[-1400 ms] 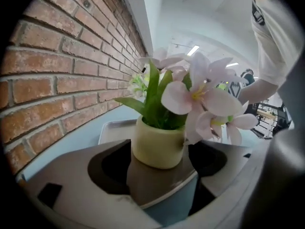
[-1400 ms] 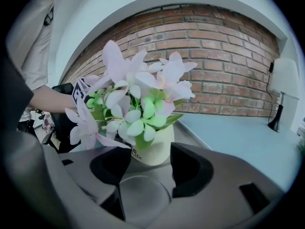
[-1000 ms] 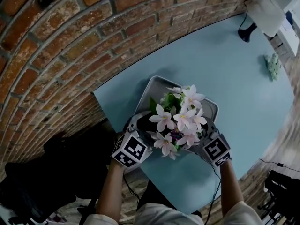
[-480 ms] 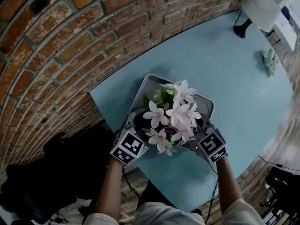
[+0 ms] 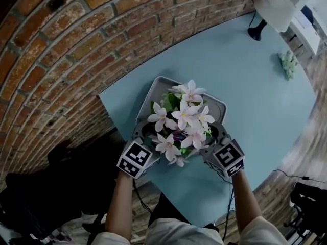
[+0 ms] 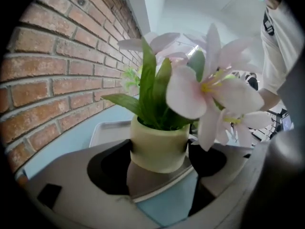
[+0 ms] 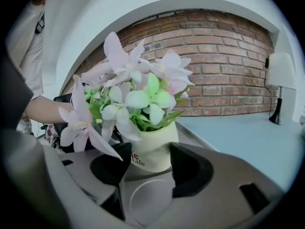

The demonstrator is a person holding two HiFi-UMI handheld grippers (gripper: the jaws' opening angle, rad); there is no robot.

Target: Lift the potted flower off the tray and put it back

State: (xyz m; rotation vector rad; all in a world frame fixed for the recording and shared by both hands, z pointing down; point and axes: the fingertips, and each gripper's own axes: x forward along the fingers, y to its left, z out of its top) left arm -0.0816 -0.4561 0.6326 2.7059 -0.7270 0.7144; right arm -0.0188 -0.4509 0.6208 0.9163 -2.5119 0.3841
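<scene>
- Cream in the pot, pale pink in the bloom: potted flower (image 5: pixel 179 121) at the near end of the tray (image 5: pixel 156 91), with the pot (image 6: pixel 159 149) above the tray floor. Cannot tell whether resting there or just clear of it.
- Closed on the pot from the tray's left side with the left gripper (image 5: pixel 143 134), both pads (image 6: pixel 107 168) seemingly against the wall low down.
- Closed likewise from the tray's right side with the right gripper (image 5: pixel 212 136), jaws hugging the pot beside its dark lettering (image 7: pixel 136 160).
- Probably light and rigid in the pot, smooth-walled and narrowing toward the base, so apt to slip down through a loose pinch.
- Soft and easily bent in the petals (image 5: pixel 186 114) and leaves (image 6: pixel 147 89), spreading wider than the pot and over both grippers; better left untouched.
- Best held on the pot wall under the rim, evenly from both sides, kept upright against top-heavy tipping.
- Worth setting back well inside the tray's rim, away from the tray's near end, which lies close to the edge of the blue table (image 5: pixel 245 86).
</scene>
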